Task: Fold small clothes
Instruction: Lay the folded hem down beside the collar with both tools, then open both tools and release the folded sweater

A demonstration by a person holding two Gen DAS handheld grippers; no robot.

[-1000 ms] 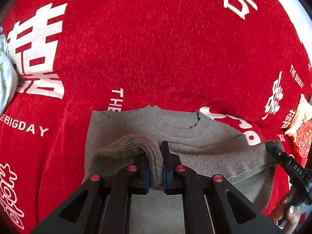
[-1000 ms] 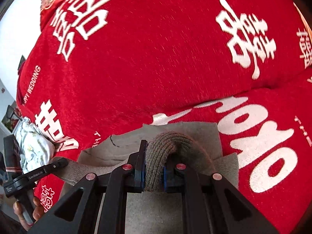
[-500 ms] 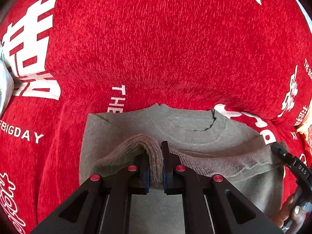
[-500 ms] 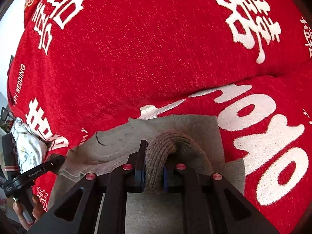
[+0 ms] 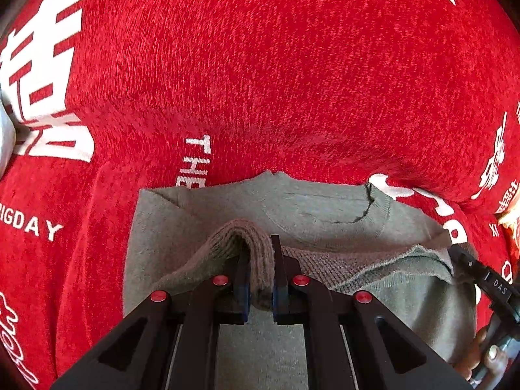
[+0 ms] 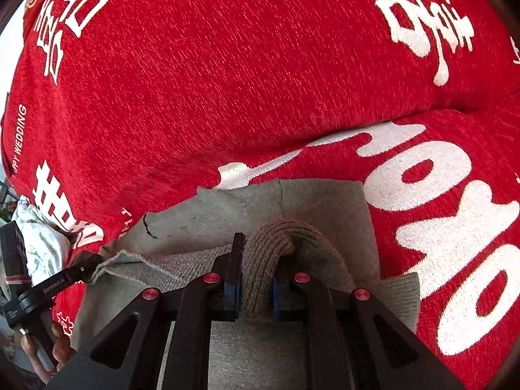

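Note:
A grey-brown knit sweater point(image 5: 312, 208) lies flat on the red blanket, its collar toward the far side. My left gripper point(image 5: 261, 253) is shut on a pinched fold of the ribbed hem, lifted just above the sweater's body. In the right wrist view, my right gripper point(image 6: 260, 260) is shut on another fold of the same hem over the sweater point(image 6: 308, 201). The hem stretches between the two grippers. Each gripper shows in the other's view: the right gripper point(image 5: 461, 253) at the right edge, the left gripper point(image 6: 86, 261) at the left. The lower body of the sweater is hidden under the fingers.
A red blanket point(image 5: 260, 65) with white lettering covers the whole surface and rises into a cushion behind the sweater. A white floral cloth point(image 6: 42, 247) lies at the far left. An orange packet point(image 5: 513, 224) sits at the right edge. A person's hand point(image 6: 58, 341) holds the left gripper's handle.
Both grippers have sunk and moved forward with the hem, closer to the collar. The sweater fills more of each view. Both grips are unchanged.

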